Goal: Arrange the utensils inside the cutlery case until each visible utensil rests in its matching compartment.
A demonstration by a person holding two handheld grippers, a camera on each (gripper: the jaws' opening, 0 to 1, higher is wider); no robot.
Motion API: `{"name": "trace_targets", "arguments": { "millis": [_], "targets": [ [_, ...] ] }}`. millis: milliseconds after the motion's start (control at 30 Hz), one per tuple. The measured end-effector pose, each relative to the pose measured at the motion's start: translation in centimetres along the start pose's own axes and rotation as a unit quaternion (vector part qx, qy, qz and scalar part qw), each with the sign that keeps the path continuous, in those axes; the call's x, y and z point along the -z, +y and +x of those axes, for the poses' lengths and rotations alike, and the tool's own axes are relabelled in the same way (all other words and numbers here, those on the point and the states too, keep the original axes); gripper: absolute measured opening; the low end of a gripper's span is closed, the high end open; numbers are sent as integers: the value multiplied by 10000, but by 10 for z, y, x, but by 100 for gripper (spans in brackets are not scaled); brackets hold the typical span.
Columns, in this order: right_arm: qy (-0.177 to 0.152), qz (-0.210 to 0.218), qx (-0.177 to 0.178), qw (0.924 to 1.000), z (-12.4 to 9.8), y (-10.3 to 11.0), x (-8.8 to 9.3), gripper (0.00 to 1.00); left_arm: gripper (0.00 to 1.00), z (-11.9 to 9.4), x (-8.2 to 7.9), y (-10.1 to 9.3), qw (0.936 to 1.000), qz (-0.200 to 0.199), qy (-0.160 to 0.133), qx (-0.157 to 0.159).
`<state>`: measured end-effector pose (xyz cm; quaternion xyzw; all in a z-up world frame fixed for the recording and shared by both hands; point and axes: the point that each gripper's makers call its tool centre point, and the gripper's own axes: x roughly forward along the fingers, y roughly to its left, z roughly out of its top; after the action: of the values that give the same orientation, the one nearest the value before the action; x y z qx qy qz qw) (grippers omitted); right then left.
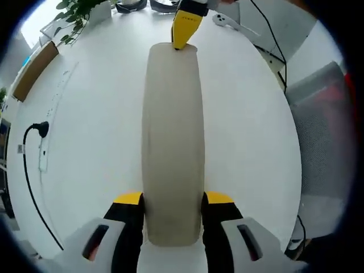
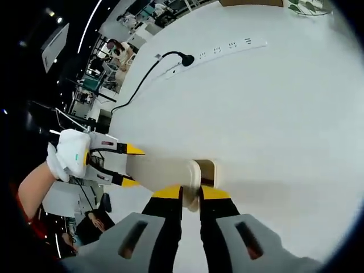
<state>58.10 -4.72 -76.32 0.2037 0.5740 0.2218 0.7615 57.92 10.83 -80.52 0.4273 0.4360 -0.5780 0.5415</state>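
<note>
A long beige cutlery case lies lengthwise over the white table. My left gripper is shut on its near end, one yellow-tipped jaw on each side. At the far end, the yellow tip of my right gripper meets the case. In the right gripper view the case runs off to the left, and my right gripper is shut on its end, where a small open cavity shows. The left gripper holds the other end, in a white-gloved hand. The case's contents are hidden.
A white power strip with a black plug and cable lies on the left of the table, seen also as the power strip. A plant, a wooden box, a white controller and a grey chair ring the table.
</note>
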Motion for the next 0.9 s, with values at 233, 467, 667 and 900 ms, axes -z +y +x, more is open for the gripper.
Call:
{"name": "trace_targets", "arguments": {
  "millis": [233, 467, 667, 900],
  "targets": [
    [22, -5, 74, 10000, 7, -6, 7, 9, 41, 2, 0, 1, 9999, 80, 80, -44],
    [-69, -206, 197, 9996, 9, -5, 12, 9, 40, 4, -1, 0, 9999, -11, -17, -100],
    [-222, -931, 532, 9940, 10, -17, 9, 0, 40, 4, 0, 2, 9999, 3, 51, -108],
    [-433, -672, 470, 9957, 6, -22, 9, 6, 40, 3, -1, 2, 9999, 6, 68, -133]
  ]
}}
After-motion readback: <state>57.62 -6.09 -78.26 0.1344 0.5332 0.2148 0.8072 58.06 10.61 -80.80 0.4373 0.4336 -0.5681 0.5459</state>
